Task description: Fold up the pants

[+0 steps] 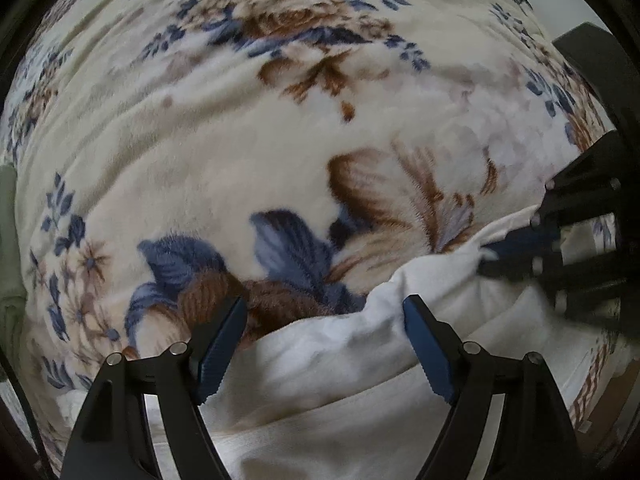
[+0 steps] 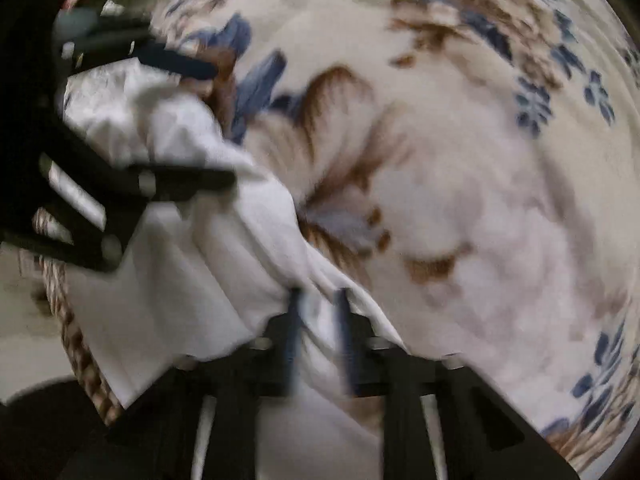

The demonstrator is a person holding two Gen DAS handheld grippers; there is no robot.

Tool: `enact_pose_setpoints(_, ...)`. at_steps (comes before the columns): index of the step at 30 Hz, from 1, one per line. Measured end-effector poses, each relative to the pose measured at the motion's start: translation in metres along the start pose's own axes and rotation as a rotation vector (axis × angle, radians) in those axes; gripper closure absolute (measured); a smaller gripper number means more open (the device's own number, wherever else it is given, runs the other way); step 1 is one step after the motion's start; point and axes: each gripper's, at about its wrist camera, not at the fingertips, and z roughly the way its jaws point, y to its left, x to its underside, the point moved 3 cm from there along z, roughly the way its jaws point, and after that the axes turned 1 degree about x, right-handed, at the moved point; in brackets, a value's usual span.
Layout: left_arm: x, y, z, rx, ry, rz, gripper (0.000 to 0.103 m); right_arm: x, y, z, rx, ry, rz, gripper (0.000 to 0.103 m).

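Observation:
The white pants (image 1: 340,364) lie bunched at the near edge of a floral fleece blanket (image 1: 240,152). My left gripper (image 1: 324,312) is open, its blue pads apart over a fold of the white cloth, holding nothing. My right gripper (image 1: 486,258) shows at the right of the left wrist view, shut on the pants' edge. In the blurred right wrist view the right gripper (image 2: 318,300) has narrow jaws pinching the white pants (image 2: 200,248). The left gripper (image 2: 220,124) shows open at upper left.
The cream blanket (image 2: 460,180) with blue and brown flowers covers the whole surface. A woven basket rim (image 2: 76,340) sits at the lower left of the right wrist view. A dark object (image 1: 596,56) stands at the far right edge.

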Motion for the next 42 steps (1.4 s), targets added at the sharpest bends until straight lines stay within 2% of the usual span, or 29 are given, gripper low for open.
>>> enact_pose_setpoints(2,0.007,0.010,0.002,0.038,-0.003,-0.040,0.023,0.003,-0.019,0.004,-0.105,-0.013,0.170,0.097)
enact_pose_setpoints(4,0.011,0.021,0.005,0.048,-0.008,-0.055,0.023,0.011,-0.026,0.009,-0.158,-0.034,0.288,0.097)
enact_pose_setpoints(6,0.016,0.027,0.002,0.055,-0.018,-0.064,0.023,0.018,-0.039,0.010,-0.266,-0.026,0.447,0.096)
enact_pose_setpoints(8,0.017,0.028,-0.003,0.057,-0.033,-0.075,0.023,0.018,-0.040,0.003,-0.301,-0.008,0.480,0.093)
enact_pose_setpoints(9,0.019,0.029,-0.006,0.051,-0.041,-0.077,0.022,0.013,-0.037,-0.012,-0.258,-0.006,0.413,0.089)
enact_pose_setpoints(10,0.020,0.028,-0.007,0.041,-0.047,-0.076,0.022,0.010,-0.033,-0.024,-0.174,-0.009,0.337,0.072)
enact_pose_setpoints(11,0.023,0.028,-0.007,0.031,-0.052,-0.074,0.022,0.007,-0.030,-0.034,-0.051,-0.016,0.259,0.049)
enact_pose_setpoints(12,0.024,0.027,-0.007,0.022,-0.057,-0.072,0.022,0.006,-0.023,-0.043,0.048,-0.024,0.185,0.042)
enact_pose_setpoints(13,0.025,0.025,-0.007,0.013,-0.063,-0.070,0.022,0.003,-0.019,-0.043,0.054,-0.005,0.155,0.040)
enact_pose_setpoints(15,0.026,0.024,-0.006,0.008,-0.071,-0.072,0.022,0.002,-0.013,-0.031,0.061,0.069,0.138,0.040)
enact_pose_setpoints(17,0.026,0.024,-0.006,0.017,-0.074,-0.085,0.022,0.000,-0.010,-0.012,0.119,0.130,0.104,0.042)
enact_pose_setpoints(18,0.025,0.023,-0.005,0.022,-0.075,-0.089,0.022,0.002,-0.009,-0.003,0.121,0.158,0.095,0.045)
enact_pose_setpoints(20,0.023,0.020,-0.003,0.030,-0.075,-0.092,0.022,-0.001,0.007,0.008,0.141,0.165,0.058,0.060)
enact_pose_setpoints(21,0.023,0.020,-0.002,0.030,-0.076,-0.089,0.020,-0.002,0.015,0.010,0.193,0.158,0.025,0.063)
enact_pose_setpoints(22,0.023,0.022,-0.002,0.028,-0.079,-0.081,0.020,0.001,0.019,0.011,0.209,0.145,0.033,0.066)
enact_pose_setpoints(23,0.024,0.023,-0.001,0.027,-0.087,-0.072,0.020,0.003,0.021,0.011,0.201,0.133,0.075,0.069)
enact_pose_setpoints(27,0.032,0.025,0.006,0.024,-0.077,-0.073,0.015,0.016,0.020,0.016,0.071,0.063,0.348,0.069)
enact_pose_setpoints(30,0.036,0.037,-0.004,0.062,-0.064,-0.120,0.015,0.020,0.017,0.009,0.008,0.051,0.454,0.069)
enact_pose_setpoints(32,0.045,0.047,-0.027,0.062,-0.097,-0.150,0.015,0.019,0.020,-0.005,0.005,0.043,0.443,0.064)
enact_pose_setpoints(33,0.050,0.053,-0.042,0.035,-0.124,-0.167,0.016,0.019,0.025,-0.019,0.042,0.020,0.400,0.059)
enact_pose_setpoints(34,0.059,0.061,-0.057,0.022,-0.156,-0.189,0.016,0.022,0.020,-0.034,0.078,-0.012,0.378,0.043)
enact_pose_setpoints(35,0.073,0.075,-0.078,0.028,-0.208,-0.235,0.016,0.026,0.027,-0.046,0.099,-0.056,0.364,0.031)
enact_pose_setpoints(36,0.092,0.090,-0.095,0.027,-0.252,-0.292,0.016,0.033,0.040,-0.058,0.092,-0.112,0.360,0.026)
enact_pose_setpoints(37,0.111,0.105,-0.109,0.022,-0.274,-0.360,0.016,0.038,0.048,-0.064,0.078,-0.147,0.372,0.014)
enact_pose_setpoints(38,0.128,0.116,-0.115,0.026,-0.281,-0.416,0.016,0.045,0.054,-0.069,0.064,-0.176,0.392,0.008)
enact_pose_setpoints(40,0.170,0.139,-0.120,0.042,-0.291,-0.563,0.016,0.059,0.068,-0.073,0.058,-0.219,0.442,0.008)
enact_pose_setpoints(41,0.201,0.157,-0.119,0.046,-0.284,-0.652,0.016,0.069,0.075,-0.066,0.065,-0.228,0.460,0.008)
enact_pose_setpoints(42,0.209,0.159,-0.115,0.050,-0.276,-0.700,0.016,0.082,0.064,-0.061,0.067,-0.226,0.488,0.008)
